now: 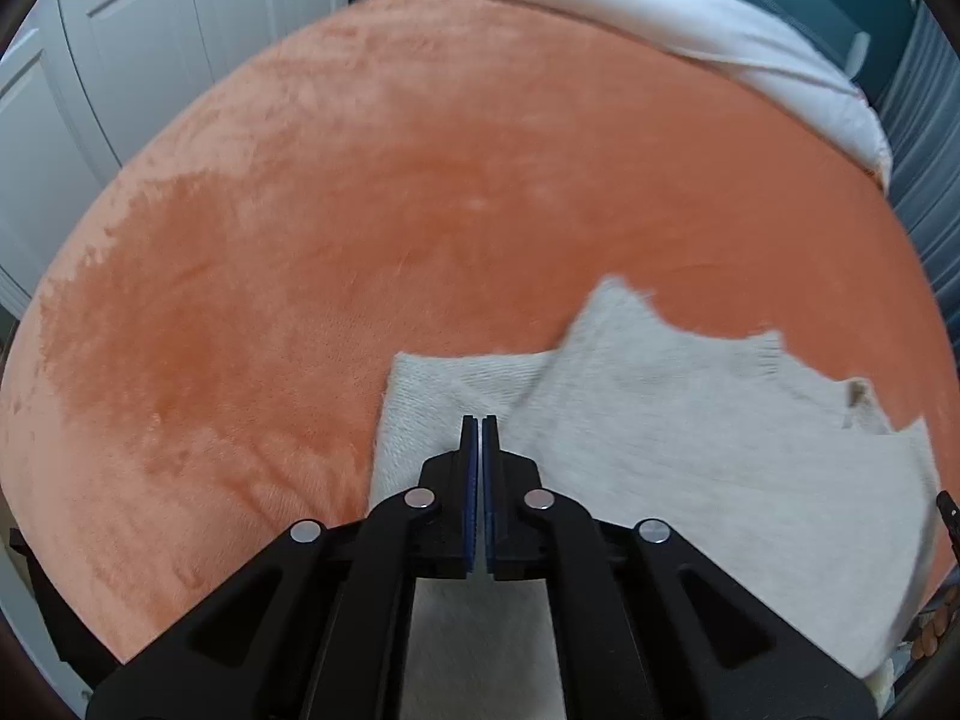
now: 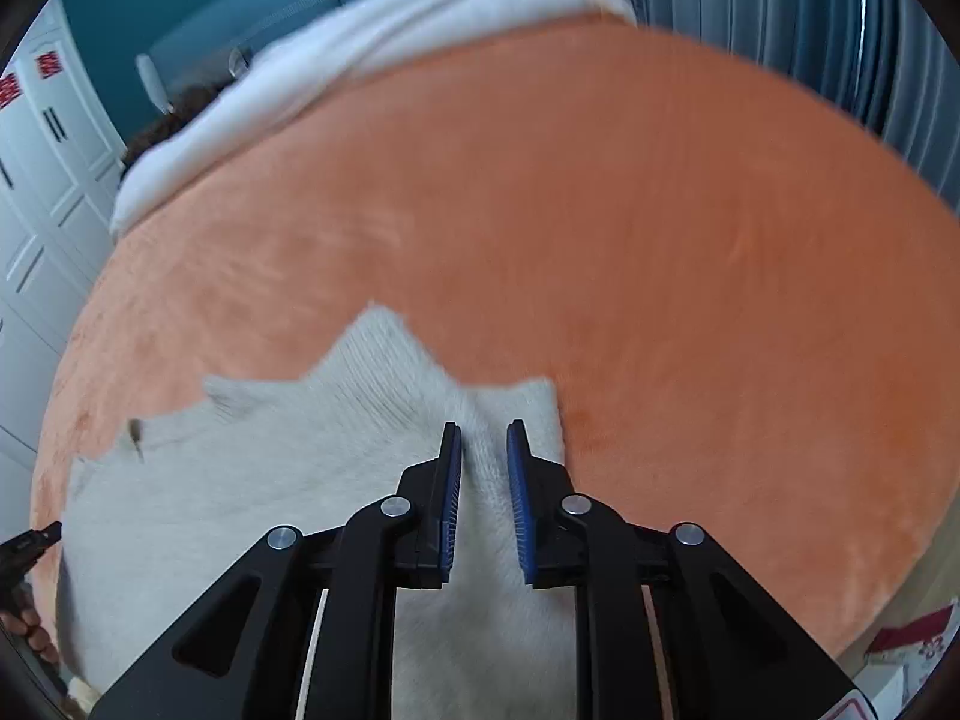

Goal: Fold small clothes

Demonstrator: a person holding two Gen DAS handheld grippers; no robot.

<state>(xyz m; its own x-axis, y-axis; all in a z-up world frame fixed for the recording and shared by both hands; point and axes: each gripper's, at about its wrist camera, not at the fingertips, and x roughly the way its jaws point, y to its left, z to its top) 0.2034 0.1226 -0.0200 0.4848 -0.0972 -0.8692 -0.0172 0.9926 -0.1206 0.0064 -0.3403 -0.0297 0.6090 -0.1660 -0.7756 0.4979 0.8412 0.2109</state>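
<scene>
A small cream knit sweater point(image 1: 690, 438) lies on an orange fleece blanket point(image 1: 360, 210), sleeves folded in over the body. My left gripper point(image 1: 480, 420) hovers over the sweater's left edge, jaws closed together with nothing seen between them. In the right wrist view the sweater point(image 2: 270, 468) spreads left and below. My right gripper point(image 2: 484, 429) is open over the sweater's right edge, with knit fabric showing between its blue pads point(image 2: 519, 480). The blanket also shows in the right wrist view point(image 2: 660, 240).
A white duvet point(image 1: 660, 6) lies across the far end of the bed. White wardrobe doors point(image 1: 120, 48) stand left, grey curtains point(image 2: 780, 18) right. The other gripper's tip point(image 2: 30, 540) shows at the left edge. A red and white box point(image 2: 912, 642) sits low right.
</scene>
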